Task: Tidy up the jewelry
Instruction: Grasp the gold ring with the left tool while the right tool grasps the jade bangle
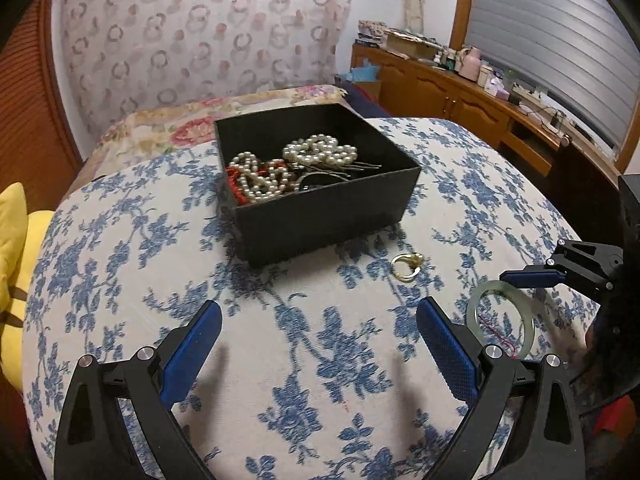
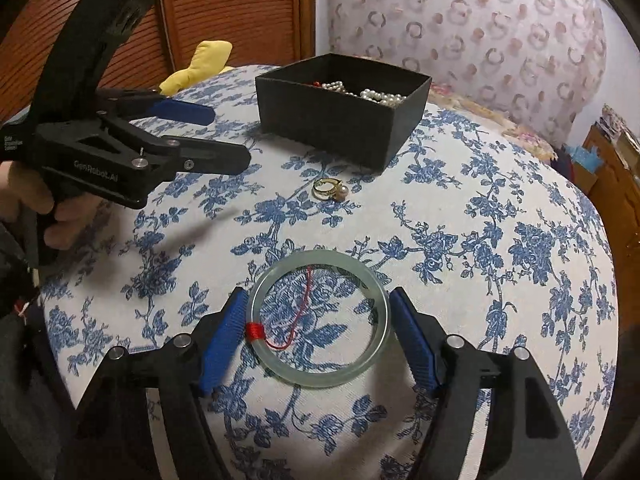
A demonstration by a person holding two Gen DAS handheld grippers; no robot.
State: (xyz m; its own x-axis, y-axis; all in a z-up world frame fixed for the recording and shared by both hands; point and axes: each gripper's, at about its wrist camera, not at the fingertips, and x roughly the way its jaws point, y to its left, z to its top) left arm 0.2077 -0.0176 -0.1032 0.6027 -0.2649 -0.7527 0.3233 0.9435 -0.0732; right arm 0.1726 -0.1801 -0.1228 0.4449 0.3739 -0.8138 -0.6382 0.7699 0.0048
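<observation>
A black open box (image 1: pixel 320 220) (image 2: pixel 336 120) stands on the blue-flowered cloth and holds pearl strands (image 1: pixel 320 150) and a red bead string (image 1: pixel 236 188). A gold ring with a pearl (image 1: pixel 406 266) (image 2: pixel 330 189) lies on the cloth just in front of the box. A pale green bangle (image 2: pixel 320 316) (image 1: pixel 500 322) with a red thread lies flat nearer me. My right gripper (image 2: pixel 318 300) is open with its fingers on either side of the bangle, at cloth level. My left gripper (image 1: pixel 320 312) (image 2: pixel 228 136) is open and empty, held above the cloth left of the ring.
The round cloth-covered surface (image 1: pixel 140 280) drops away at its edges. A yellow cushion (image 1: pixel 16 260) lies at its left. A flowered bed (image 1: pixel 168 120) is behind the box and a wooden sideboard (image 1: pixel 460 92) with clutter stands at the right wall.
</observation>
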